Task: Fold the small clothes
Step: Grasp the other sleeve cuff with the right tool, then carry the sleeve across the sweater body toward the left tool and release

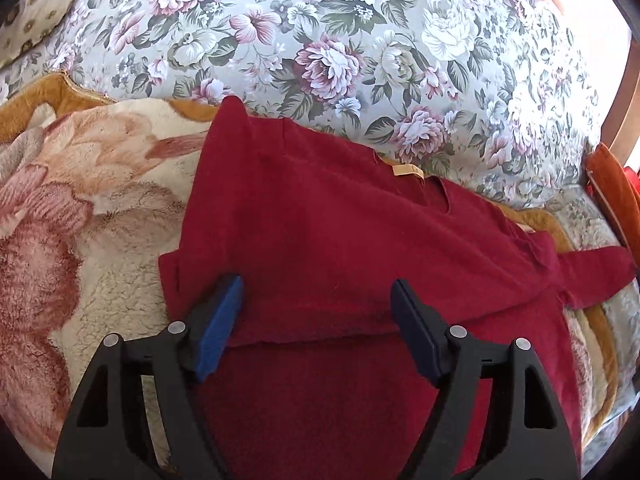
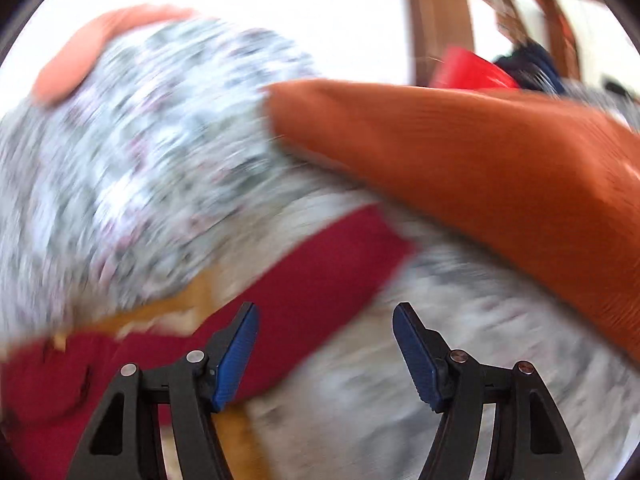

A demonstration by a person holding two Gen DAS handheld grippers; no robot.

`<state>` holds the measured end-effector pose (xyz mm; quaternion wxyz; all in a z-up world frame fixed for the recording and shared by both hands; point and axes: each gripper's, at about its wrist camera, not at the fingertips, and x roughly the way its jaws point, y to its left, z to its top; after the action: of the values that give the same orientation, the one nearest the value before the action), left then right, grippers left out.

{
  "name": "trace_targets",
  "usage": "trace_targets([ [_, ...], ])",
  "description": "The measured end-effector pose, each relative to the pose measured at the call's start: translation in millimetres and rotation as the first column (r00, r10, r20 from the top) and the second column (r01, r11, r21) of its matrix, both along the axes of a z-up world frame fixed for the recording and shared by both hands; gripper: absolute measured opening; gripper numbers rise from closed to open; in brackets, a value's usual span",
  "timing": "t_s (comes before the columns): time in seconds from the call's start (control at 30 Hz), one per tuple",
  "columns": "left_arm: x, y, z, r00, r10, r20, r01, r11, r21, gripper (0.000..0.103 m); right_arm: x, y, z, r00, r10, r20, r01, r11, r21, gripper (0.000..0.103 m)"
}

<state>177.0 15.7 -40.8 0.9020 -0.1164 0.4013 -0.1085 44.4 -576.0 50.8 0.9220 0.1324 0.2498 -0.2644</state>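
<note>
A dark red small top lies spread on a fleecy floral blanket, its left side folded over, a tan neck label showing and one sleeve stretched to the right. My left gripper is open and empty, hovering over the top's lower middle. In the blurred right wrist view my right gripper is open and empty, just over the red sleeve that runs diagonally across the bed.
A flowered bedspread covers the bed beyond the blanket. An orange ribbed cloth lies at the right, also seen at the left wrist view's edge. A patterned pillow sits far left. Wooden furniture and red and dark items stand behind.
</note>
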Motion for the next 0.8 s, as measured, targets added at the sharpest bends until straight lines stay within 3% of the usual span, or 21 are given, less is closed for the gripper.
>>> trace_targets([
  [0.1,0,2,0,1.000,0.000,0.001,0.000,1.000,-0.014,0.076,4,-29,-6,0.999,0.028,0.027,-0.032,0.991,0.133,0.068],
  [0.37,-1,3,0,1.000,0.000,0.003,0.000,1.000,-0.026,0.076,14,-53,-4,0.988,-0.015,0.151,-0.010,0.986,0.164,0.065],
  [0.4,-1,3,0,1.000,0.000,0.003,0.000,1.000,-0.027,0.076,16,-57,-3,0.988,-0.017,0.156,-0.010,0.985,0.172,0.057],
  [0.5,0,3,-1,1.000,0.000,0.005,0.000,1.000,-0.029,0.076,19,-65,-8,0.990,-0.020,0.143,-0.015,0.970,0.244,0.005],
  [0.53,0,3,0,1.000,-0.001,0.005,0.001,1.000,-0.031,0.076,17,-66,-12,0.990,-0.028,0.139,-0.012,0.961,0.275,0.006],
  [0.6,0,3,0,1.000,-0.001,0.005,0.001,0.999,-0.032,0.076,10,-56,-9,0.988,-0.022,0.151,-0.017,0.968,0.250,0.006],
  [0.7,0,3,1,1.000,0.000,0.003,0.000,0.999,-0.033,0.076,13,-16,6,0.980,0.094,0.174,-0.124,0.977,0.174,0.006],
  [0.8,1,2,3,1.000,0.001,-0.007,-0.001,1.000,-0.016,0.076,33,41,12,0.943,0.265,0.200,-0.301,0.937,0.178,0.005],
])
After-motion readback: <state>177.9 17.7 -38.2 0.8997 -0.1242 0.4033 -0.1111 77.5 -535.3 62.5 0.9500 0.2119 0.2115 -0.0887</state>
